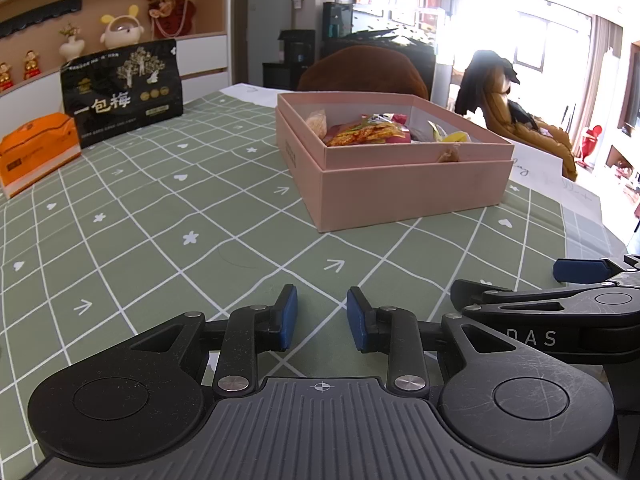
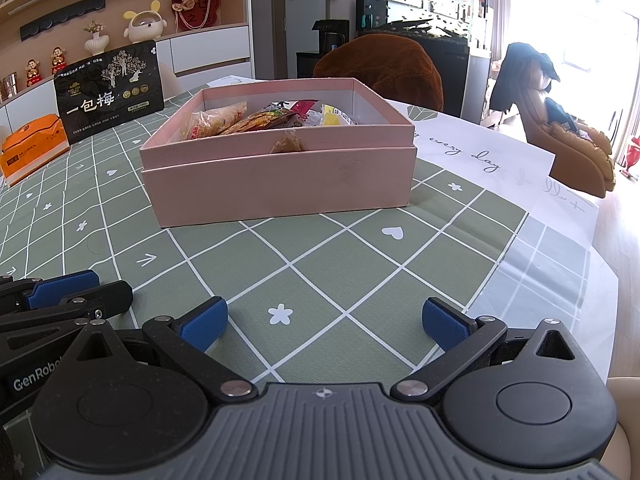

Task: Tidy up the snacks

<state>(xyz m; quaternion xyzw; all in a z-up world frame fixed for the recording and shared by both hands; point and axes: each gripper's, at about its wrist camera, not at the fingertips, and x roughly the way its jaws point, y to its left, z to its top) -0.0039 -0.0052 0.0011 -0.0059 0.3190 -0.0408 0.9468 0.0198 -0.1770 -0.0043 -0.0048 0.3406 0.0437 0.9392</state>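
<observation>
Snacks (image 2: 276, 120) lie in the pink box (image 2: 280, 184) near the table's (image 2: 320, 280) far edge. The left gripper (image 1: 322, 318) hovers with fingers narrowly parted, empty. The right gripper (image 2: 325, 322) hovers beside it, fingers spread wide, holding nothing.

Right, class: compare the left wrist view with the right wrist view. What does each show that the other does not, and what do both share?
Only the left wrist view shows the left gripper head-on, its blue pads a narrow gap apart with nothing between them.

Only the right wrist view shows the right gripper head-on, jaws spread wide and empty, and the script "every day" on the white sheet.

Both show the pink box holding wrapped snacks, the black plum bag standing behind, the orange carton, and the green grid tablecloth.
</observation>
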